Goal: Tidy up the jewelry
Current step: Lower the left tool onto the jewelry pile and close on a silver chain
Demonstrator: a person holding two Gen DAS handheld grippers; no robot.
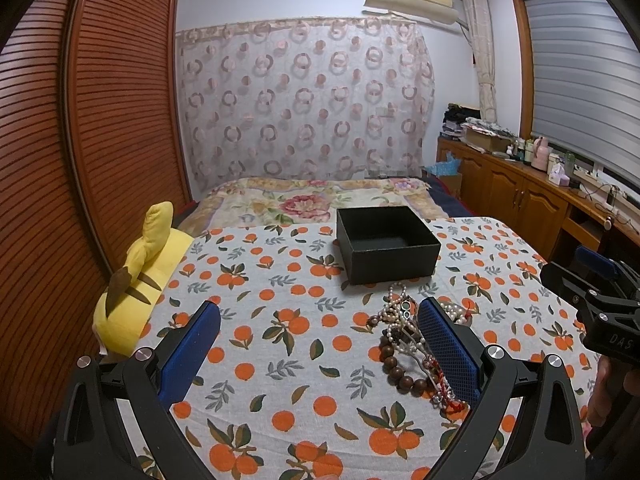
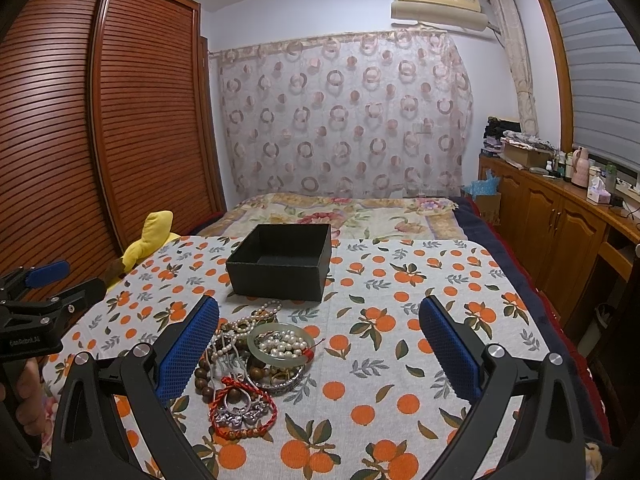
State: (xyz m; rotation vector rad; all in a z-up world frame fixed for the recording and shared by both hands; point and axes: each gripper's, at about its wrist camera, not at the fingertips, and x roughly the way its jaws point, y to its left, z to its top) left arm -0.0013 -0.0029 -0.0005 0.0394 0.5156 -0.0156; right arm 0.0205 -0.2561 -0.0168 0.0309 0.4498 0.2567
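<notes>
Jaws wide apart on both the left gripper (image 1: 318,334) and right gripper (image 2: 318,332), nothing held. The jewelry pile (image 2: 256,364) lies just in front of the black box (image 2: 280,264) on the orange-print cloth (image 2: 400,360); a yellow plush toy (image 1: 136,280) sits left of the box.
</notes>
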